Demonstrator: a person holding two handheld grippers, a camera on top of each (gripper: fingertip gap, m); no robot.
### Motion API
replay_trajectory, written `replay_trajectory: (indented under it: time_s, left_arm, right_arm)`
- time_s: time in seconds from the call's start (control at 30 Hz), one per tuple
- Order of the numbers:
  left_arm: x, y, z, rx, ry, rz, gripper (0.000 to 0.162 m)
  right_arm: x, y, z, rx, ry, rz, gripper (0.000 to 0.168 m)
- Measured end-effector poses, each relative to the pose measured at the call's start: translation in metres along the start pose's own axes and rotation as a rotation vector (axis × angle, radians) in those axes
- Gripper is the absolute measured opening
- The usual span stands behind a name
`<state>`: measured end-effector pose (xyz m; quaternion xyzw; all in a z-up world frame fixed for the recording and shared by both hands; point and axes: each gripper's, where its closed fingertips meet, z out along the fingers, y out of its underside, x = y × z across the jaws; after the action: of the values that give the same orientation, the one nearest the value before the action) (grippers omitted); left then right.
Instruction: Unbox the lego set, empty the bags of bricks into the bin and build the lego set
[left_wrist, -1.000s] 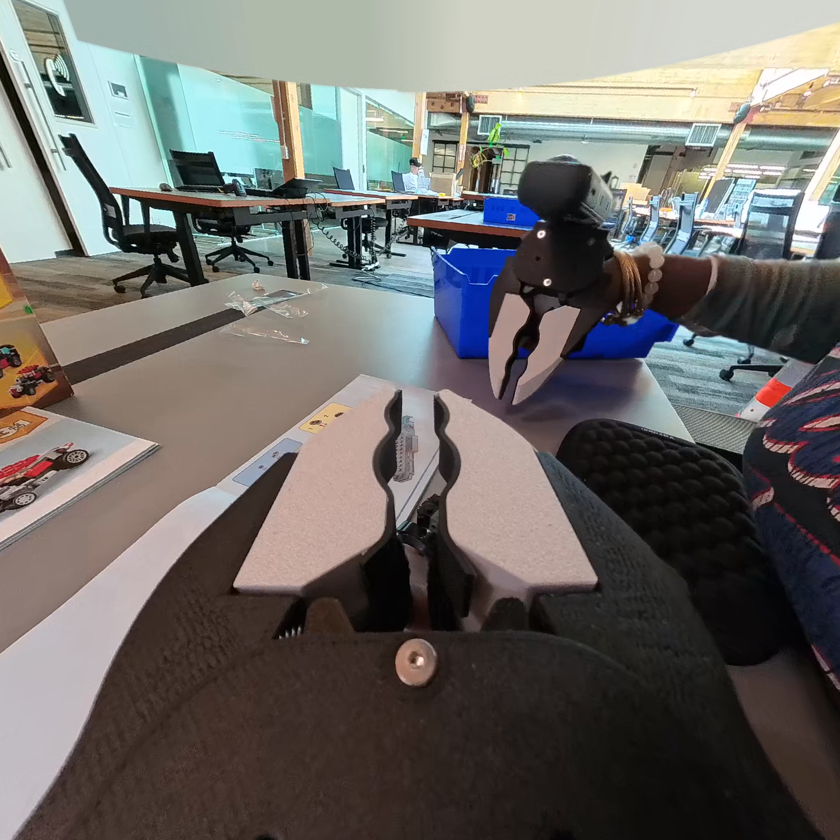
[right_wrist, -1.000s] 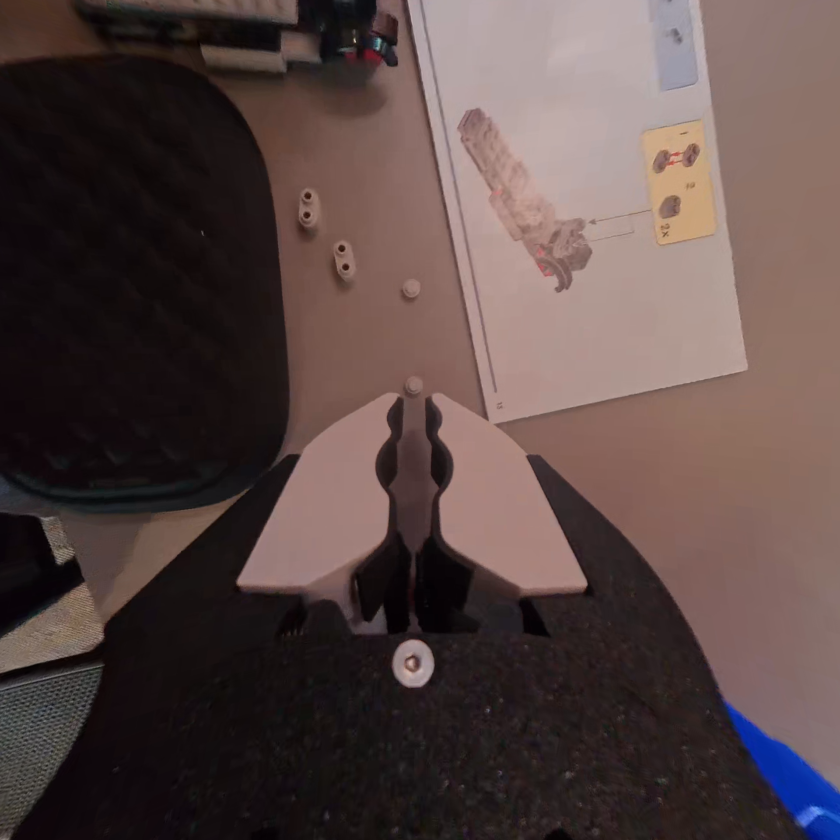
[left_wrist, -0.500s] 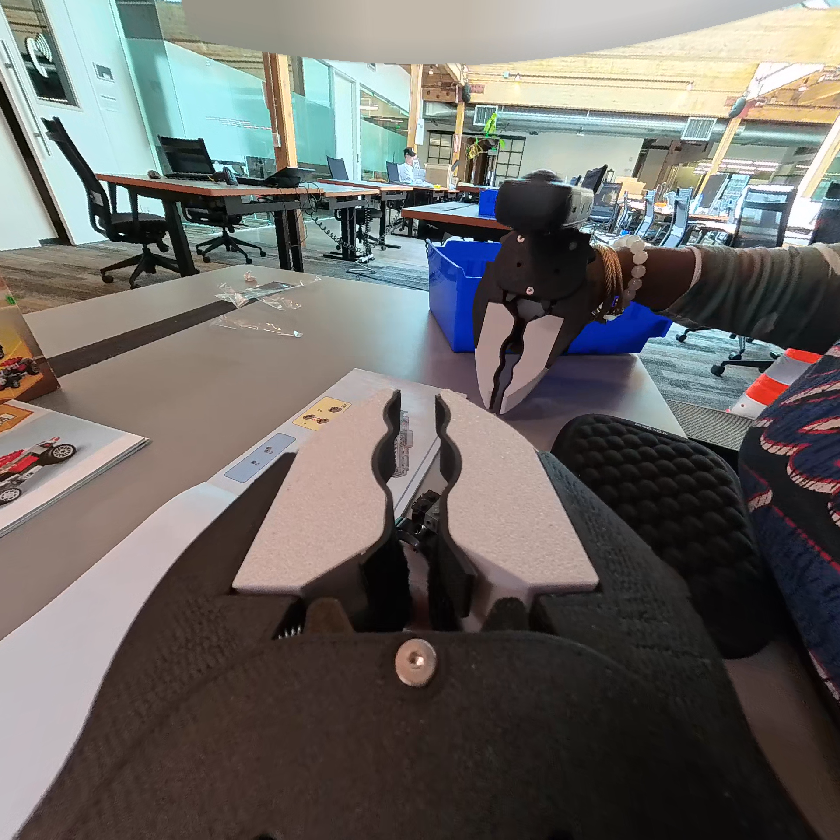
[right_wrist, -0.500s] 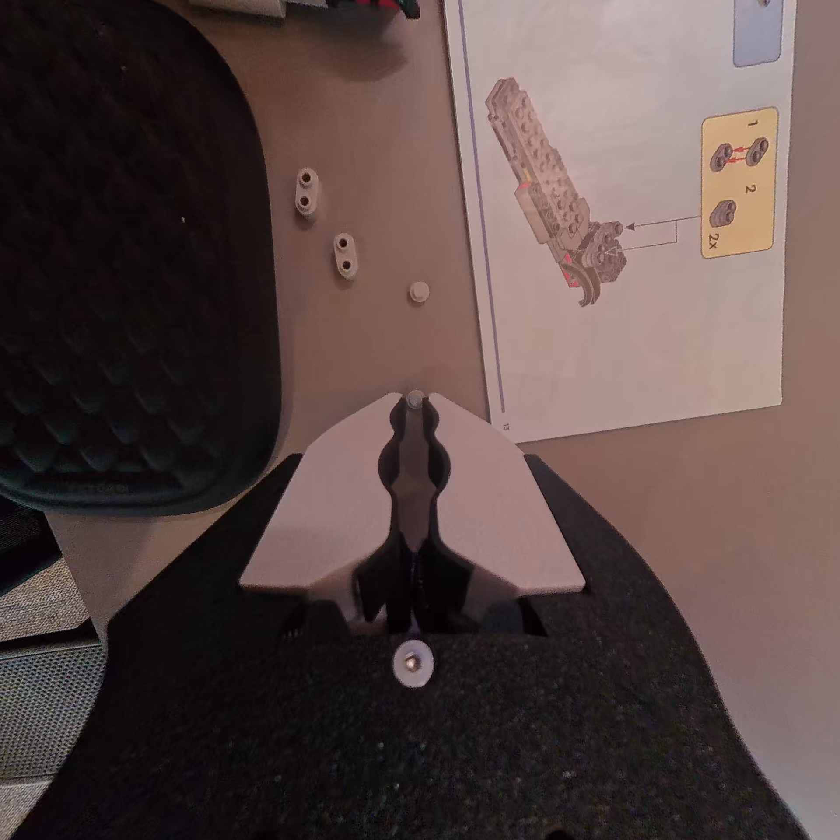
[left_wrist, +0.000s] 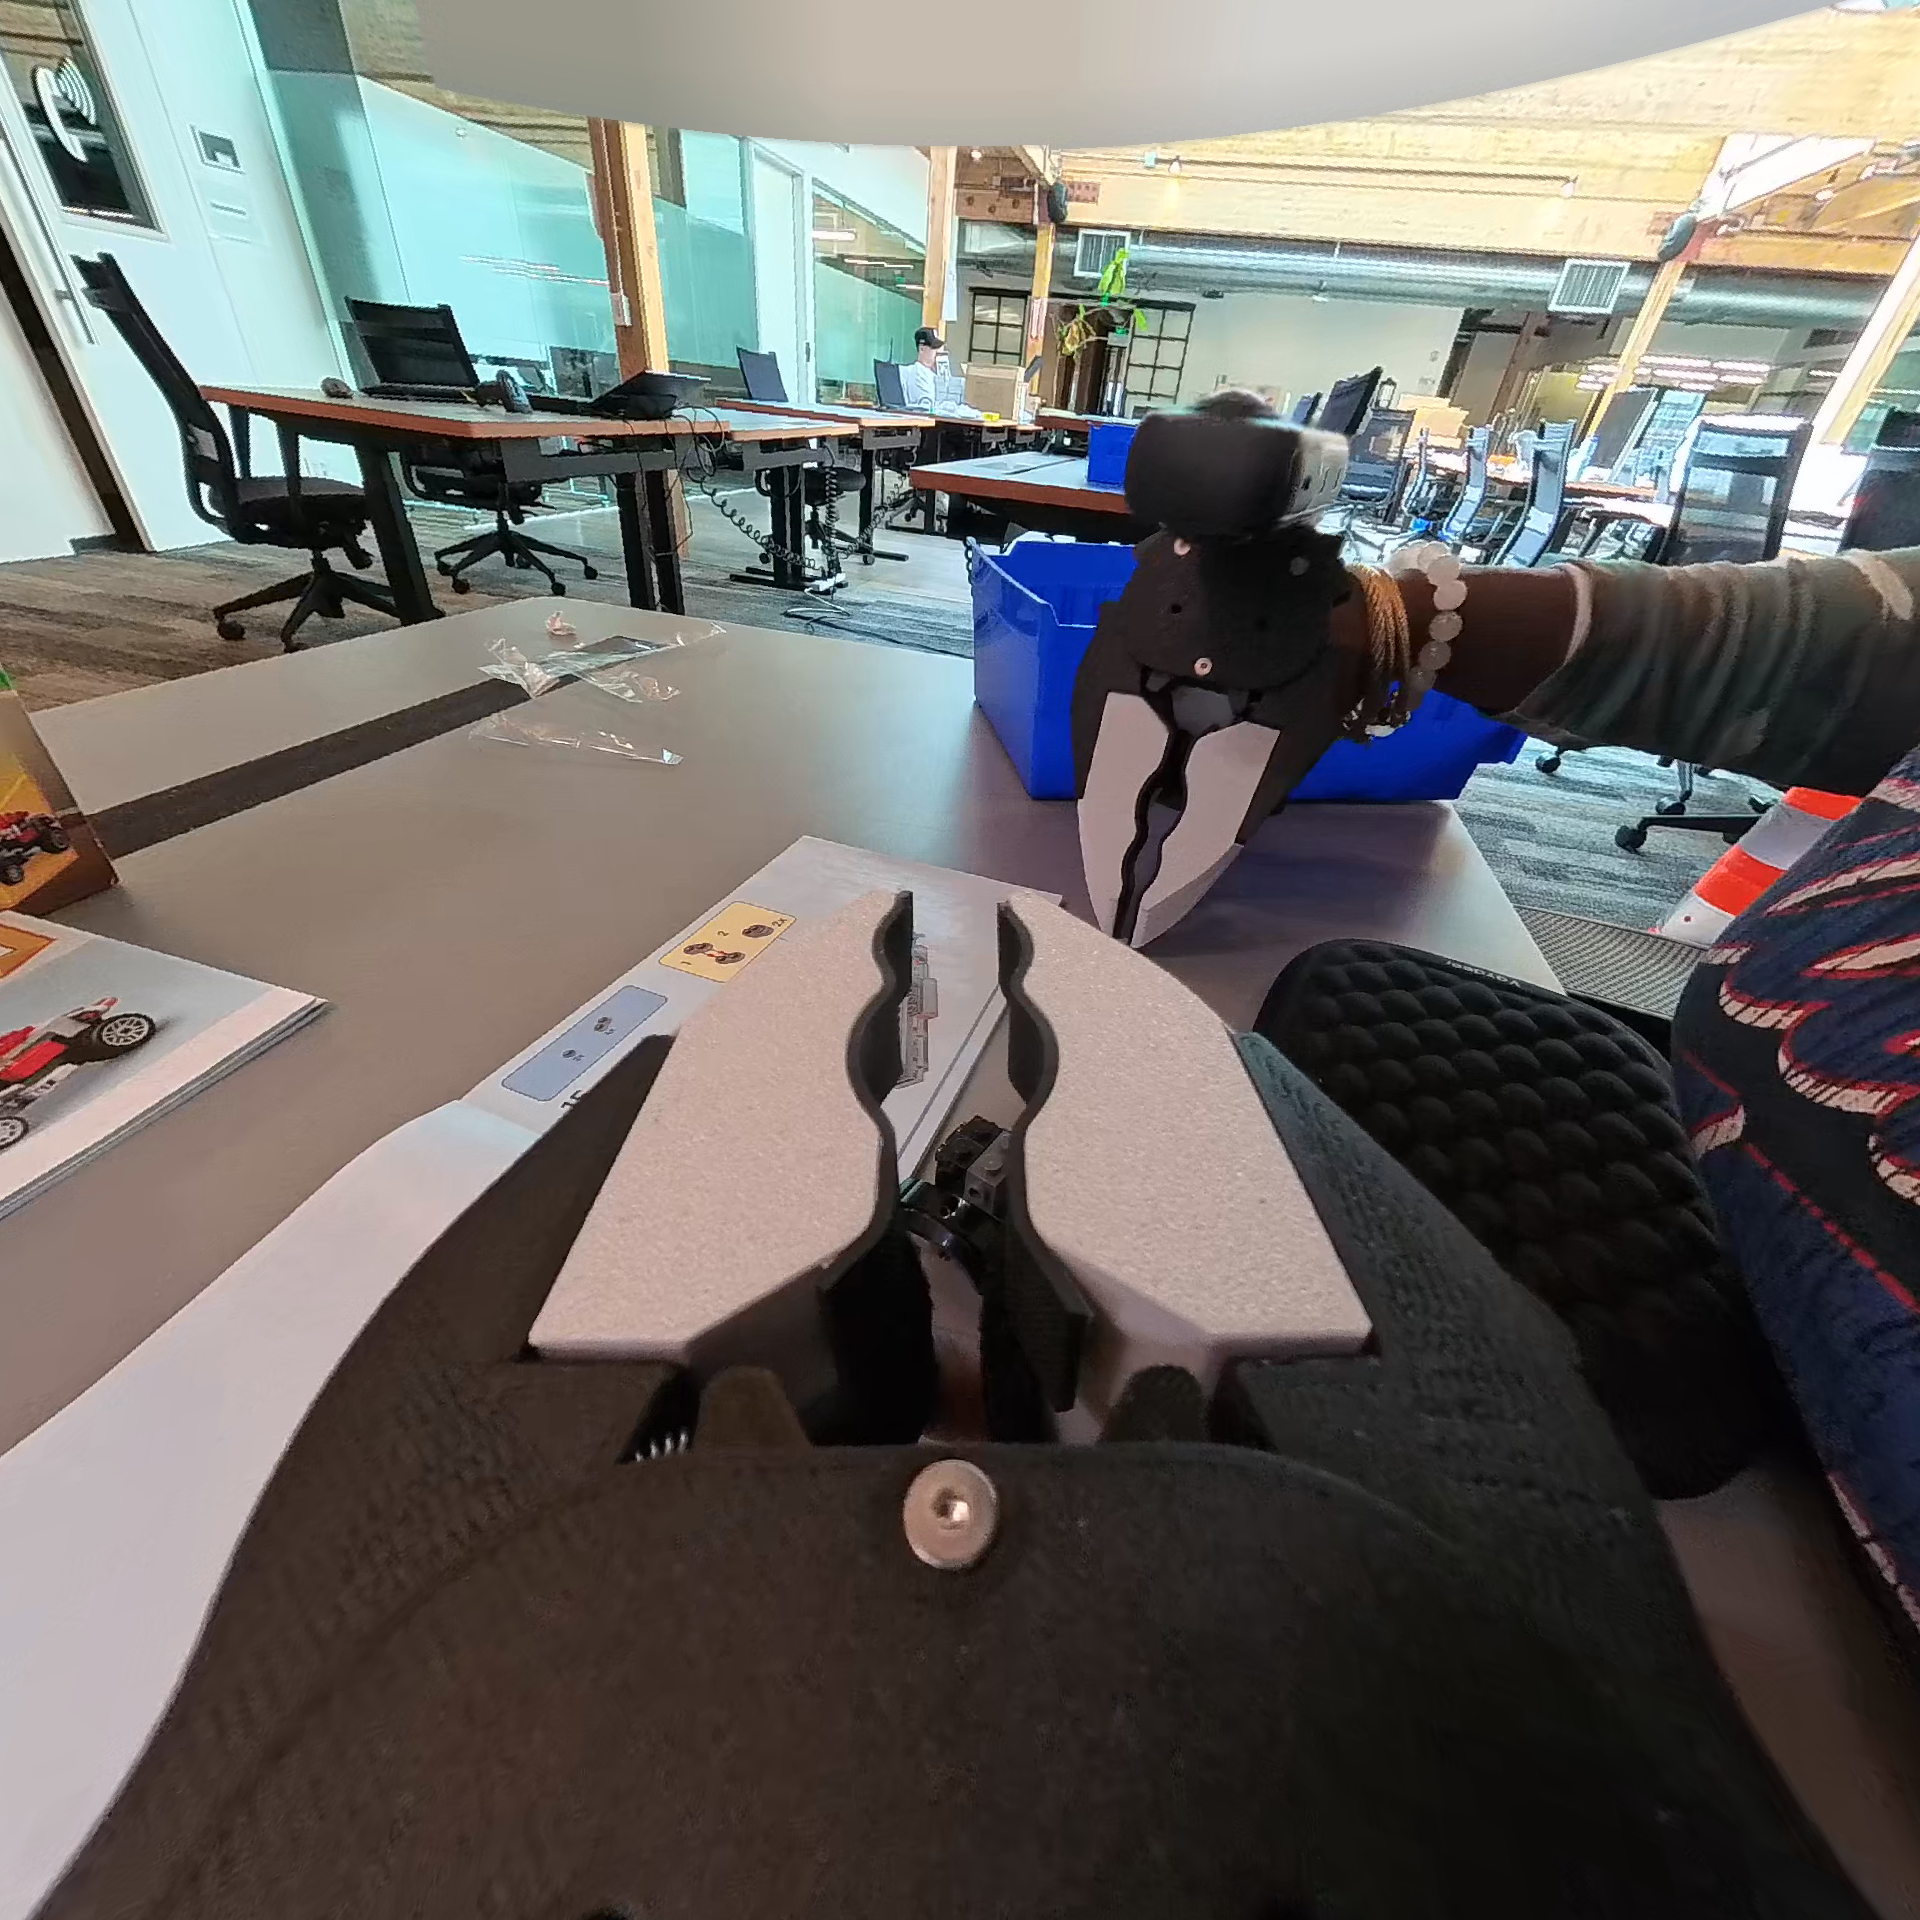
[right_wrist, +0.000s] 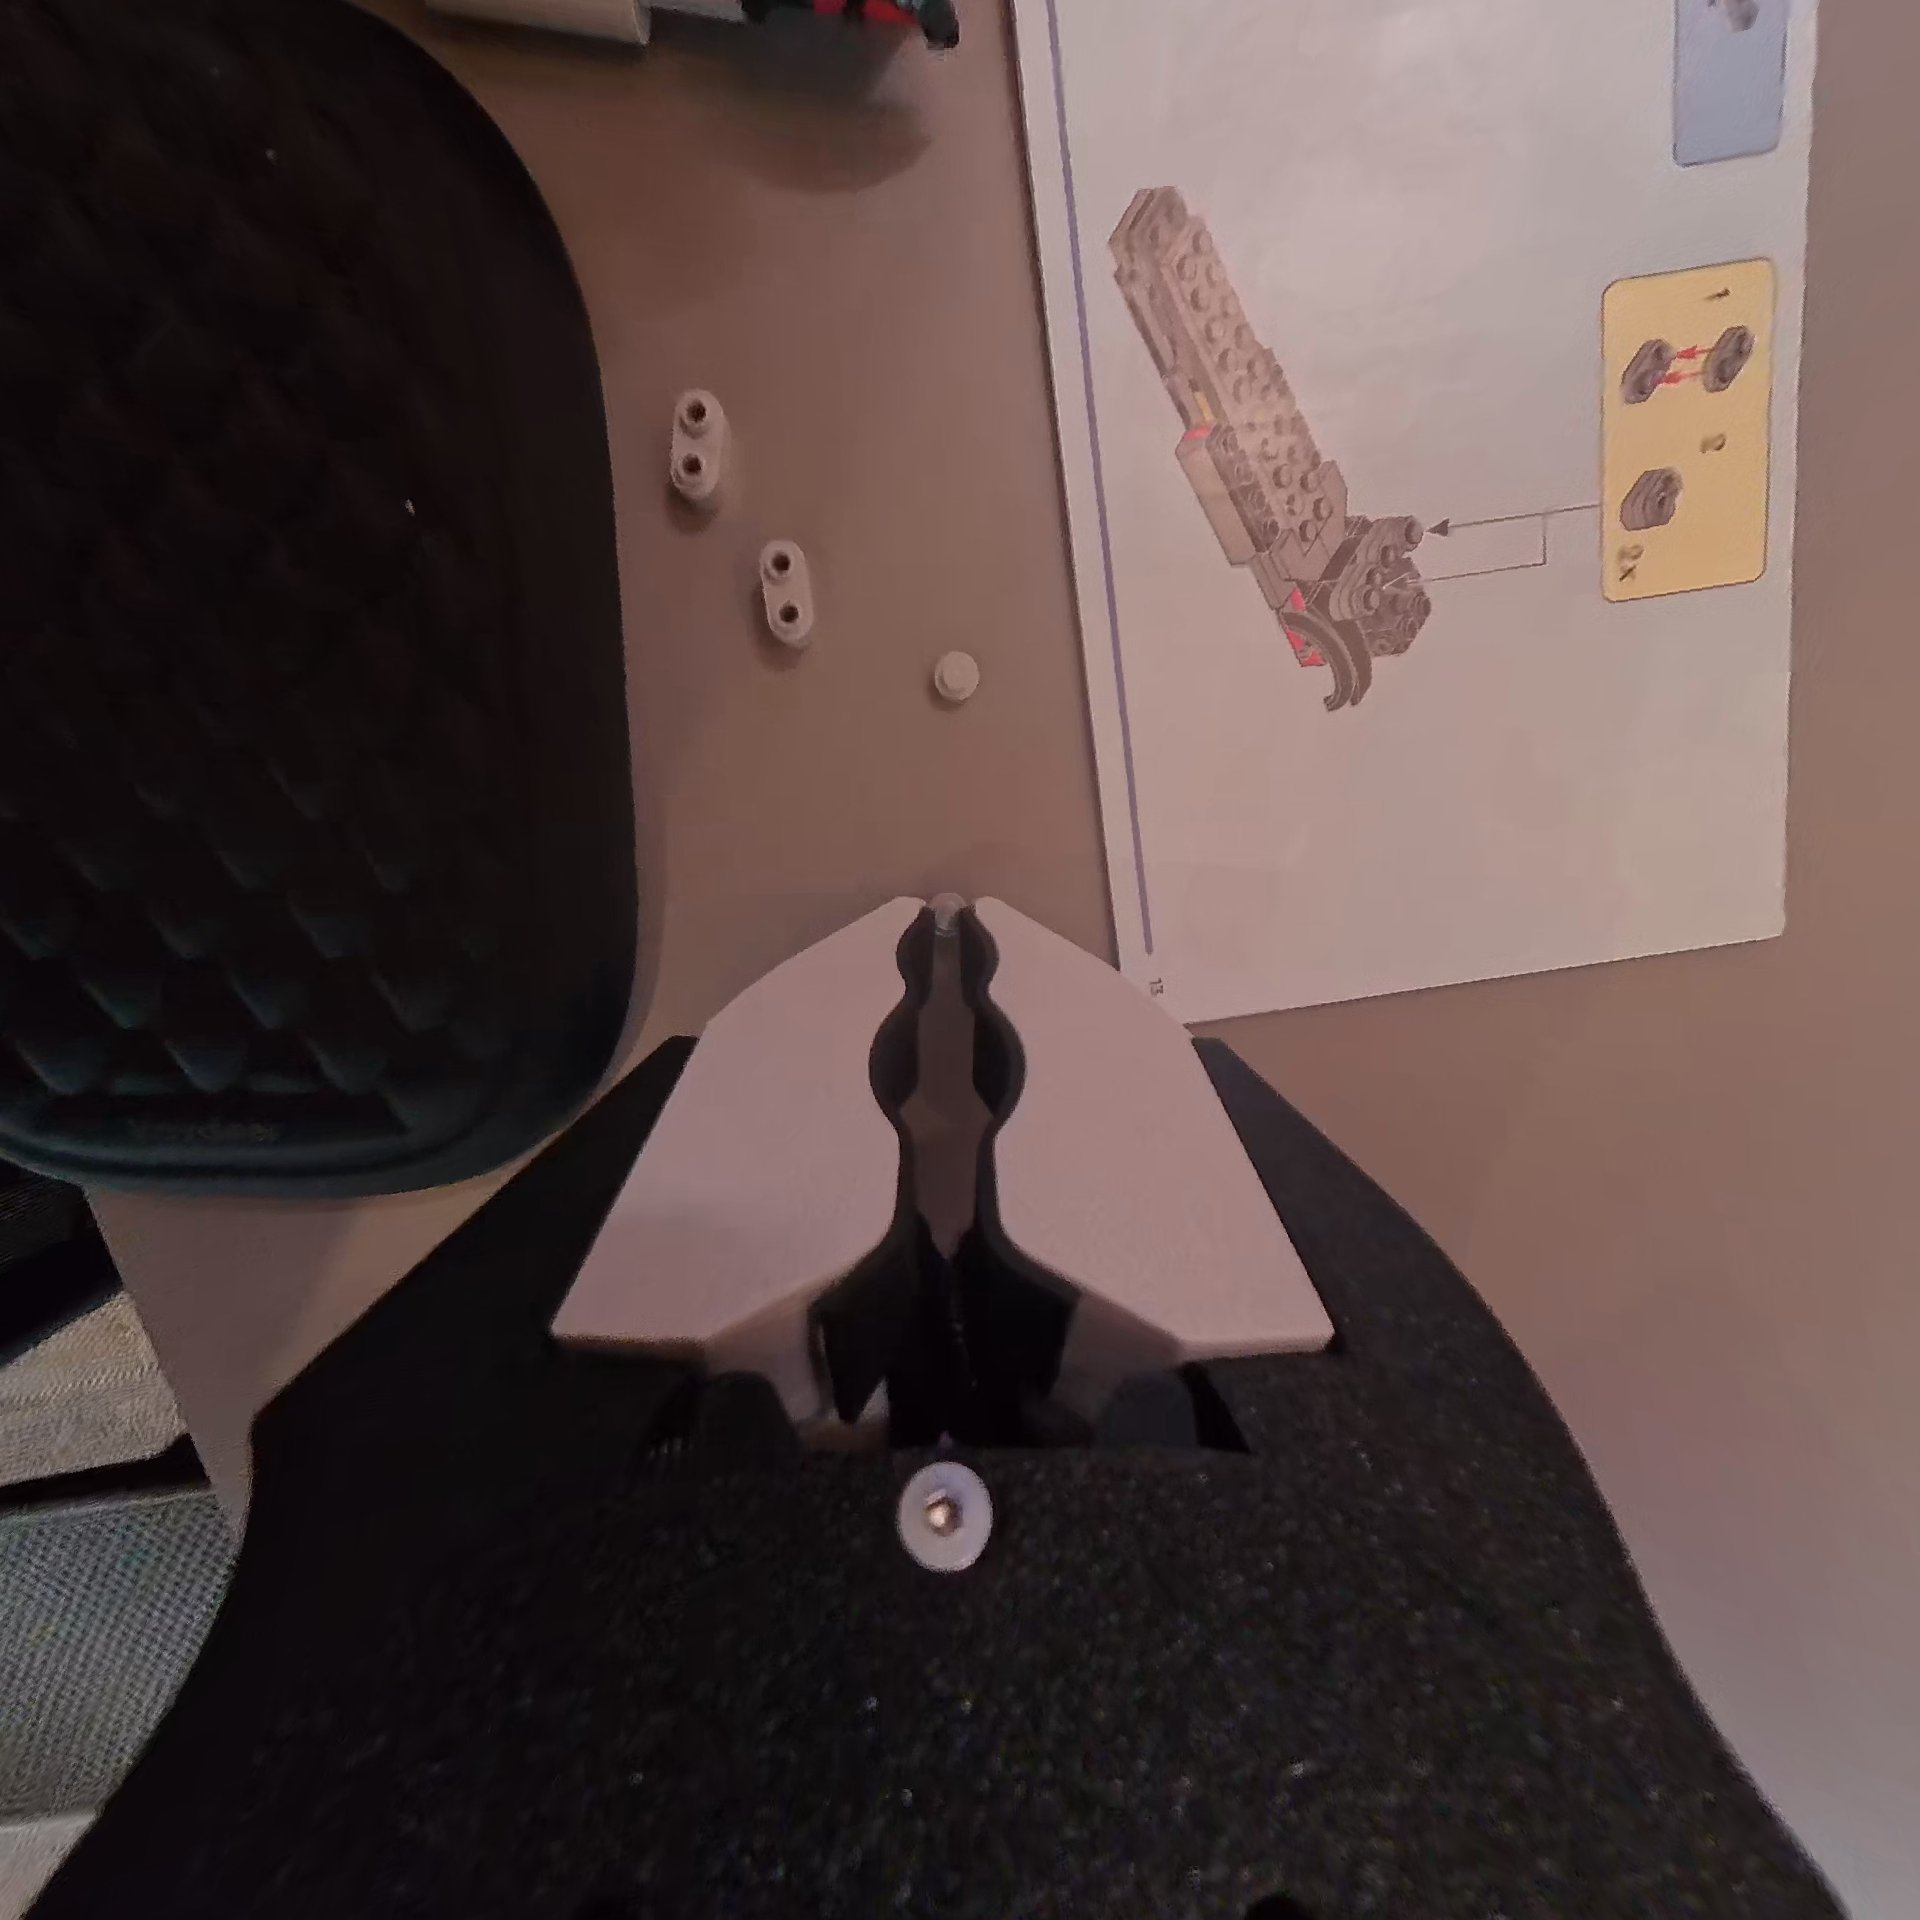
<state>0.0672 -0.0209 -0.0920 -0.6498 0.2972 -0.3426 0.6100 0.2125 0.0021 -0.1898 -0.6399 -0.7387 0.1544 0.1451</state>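
The right gripper (right_wrist: 948, 910) points down at the grey table (right_wrist: 1455, 1351). Its two tips are pinched tight on a tiny round grey stud (right_wrist: 945, 918) and there is almost no gap between them. The stud sits right at the tips, just beside the near corner of the open instruction page (right_wrist: 1403, 779). It is round, so it has no long side to tell.

Past the tips, three more small grey bricks lie loose on the table. One is another round stud (right_wrist: 956, 675). The other two are little two-hole pieces (right_wrist: 784, 591) (right_wrist: 696, 441). Each has its long side running mostly away from the gripper, leaning a bit to the left. They lie apart from each other, between the page and a bumpy black pad (right_wrist: 291, 623).

The left gripper (left_wrist: 956, 925) hangs low over the same page (left_wrist: 727, 945). Its fingers stand a little apart. A small dark, half-built piece (left_wrist: 971, 1164) shows deep in the gap, but I cannot tell if the fingers squeeze it or if it just lies below.

In the left wrist view, the right gripper (left_wrist: 1132, 930) points its tip down at the table. Behind it stands a blue bin (left_wrist: 1023, 675). Empty clear bags (left_wrist: 577, 675) lie farther off. A booklet with a red car (left_wrist: 125, 1049) and the corner of the box (left_wrist: 42, 831) are at the left.
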Motion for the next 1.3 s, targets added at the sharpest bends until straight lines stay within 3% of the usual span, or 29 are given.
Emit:
replay_trajectory:
  time_s: [0.13,0.23,0.37,0.93,1.3]
  left_arm:
    - [0.001,0.0,0.0,-0.001,0.002,0.001,0.015]
    - [0.002,-0.002,0.0,0.004,0.008,0.002,0.015]
    - [0.004,-0.004,-0.001,0.011,0.014,0.003,0.015]
    - [0.005,-0.008,-0.003,0.025,0.022,-0.005,0.015]
    - [0.009,-0.003,-0.003,-0.02,0.044,0.003,0.015]
  right_arm:
    - [-0.013,-0.039,-0.011,0.137,-0.003,0.008,0.004]
    - [-0.022,-0.054,-0.007,0.129,-0.005,-0.008,0.004]
    - [-0.023,-0.049,0.006,0.041,0.0,-0.012,0.004]
    - [-0.027,-0.048,0.016,-0.04,-0.032,-0.026,0.004]
    - [-0.03,-0.054,0.02,-0.168,-0.09,0.063,0.005]
